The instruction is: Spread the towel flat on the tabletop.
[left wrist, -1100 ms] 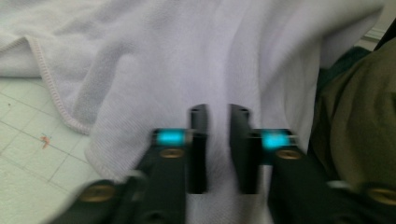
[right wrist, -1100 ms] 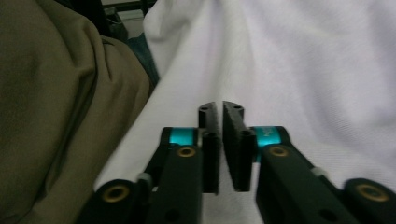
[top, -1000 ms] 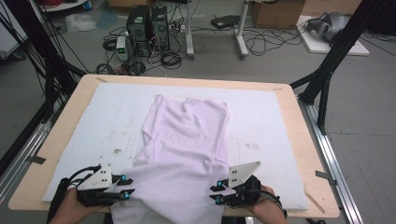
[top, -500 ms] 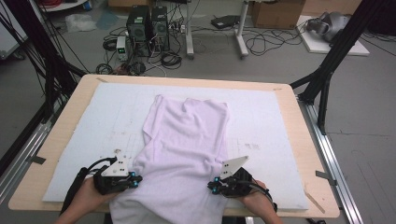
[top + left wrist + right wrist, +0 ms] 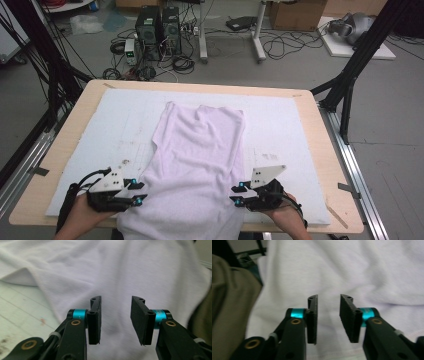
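A pale lilac shirt (image 5: 197, 150) lies lengthwise on the white mat (image 5: 300, 130), its near end hanging over the table's front edge. At the cloth's left edge near the front, my left gripper (image 5: 140, 192) points inward at the fabric. In the left gripper view the left gripper (image 5: 116, 318) is open, its jaws apart over the shirt (image 5: 125, 272) with nothing between them. My right gripper (image 5: 236, 195) sits at the cloth's right edge. The right gripper (image 5: 328, 318) is open too, above the shirt (image 5: 362, 272).
The wooden table (image 5: 70, 150) carries the mat; bare mat lies left and right of the shirt. A black frame leg (image 5: 350, 75) stands at the back right. Computers and cables (image 5: 160, 35) sit on the floor beyond the table. A tan trouser leg (image 5: 229, 310) shows beside the right gripper.
Both grippers moved forward and inward from the table's front edge to the shirt's two side edges. The shirt has not shifted.
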Demonstrator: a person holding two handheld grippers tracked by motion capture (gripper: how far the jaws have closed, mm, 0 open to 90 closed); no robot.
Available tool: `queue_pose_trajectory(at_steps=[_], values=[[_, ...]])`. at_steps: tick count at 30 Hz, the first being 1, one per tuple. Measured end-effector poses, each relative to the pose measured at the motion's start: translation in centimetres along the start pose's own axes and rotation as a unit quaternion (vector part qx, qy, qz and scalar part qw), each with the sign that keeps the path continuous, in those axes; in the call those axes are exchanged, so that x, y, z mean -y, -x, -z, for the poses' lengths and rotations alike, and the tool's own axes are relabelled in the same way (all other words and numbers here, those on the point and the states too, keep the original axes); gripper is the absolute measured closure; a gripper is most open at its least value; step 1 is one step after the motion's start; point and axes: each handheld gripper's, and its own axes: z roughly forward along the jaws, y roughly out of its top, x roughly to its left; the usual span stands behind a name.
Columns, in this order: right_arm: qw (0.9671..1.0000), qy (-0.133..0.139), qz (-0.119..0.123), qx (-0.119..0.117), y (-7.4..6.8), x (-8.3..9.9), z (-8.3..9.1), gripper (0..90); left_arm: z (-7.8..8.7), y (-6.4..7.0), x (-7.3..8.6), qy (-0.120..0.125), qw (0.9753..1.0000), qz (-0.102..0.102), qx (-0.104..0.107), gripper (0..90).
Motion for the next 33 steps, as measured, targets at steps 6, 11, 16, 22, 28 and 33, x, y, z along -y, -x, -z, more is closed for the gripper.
queue_pose_trajectory(at_steps=[6, 11, 16, 22, 28, 33], values=[[0.9994, -0.032, -0.006, 0.007, 1.1, 0.4, -2.0, 63.8, -3.4, -2.6, 0.4, -0.049, 0.9983, 0.031, -0.004, 63.3], [0.9987, -0.048, -0.015, 0.006, 1.5, 0.9, -2.9, 68.7, -3.1, -2.0, 0.7, -0.045, 0.9987, 0.022, -0.008, 88.2], [0.9985, -0.053, -0.011, 0.008, 1.5, 0.9, -2.3, 69.3, -0.9, -1.5, 1.9, -0.049, 0.9983, 0.030, -0.014, 88.4], [0.9987, -0.035, -0.026, 0.025, 1.7, 1.9, -0.7, 65.4, 0.7, -0.6, 2.2, -0.035, 0.9988, 0.028, -0.016, 64.9], [0.9984, -0.048, -0.017, 0.025, 1.4, 2.0, -1.5, 72.4, -1.5, -1.0, 2.0, -0.054, 0.9983, 0.020, 0.000, 72.1], [0.9982, -0.059, -0.006, 0.011, 1.7, 1.9, -1.3, 88.0, -1.4, -0.8, 2.2, -0.045, 0.9987, 0.026, 0.001, 87.1]])
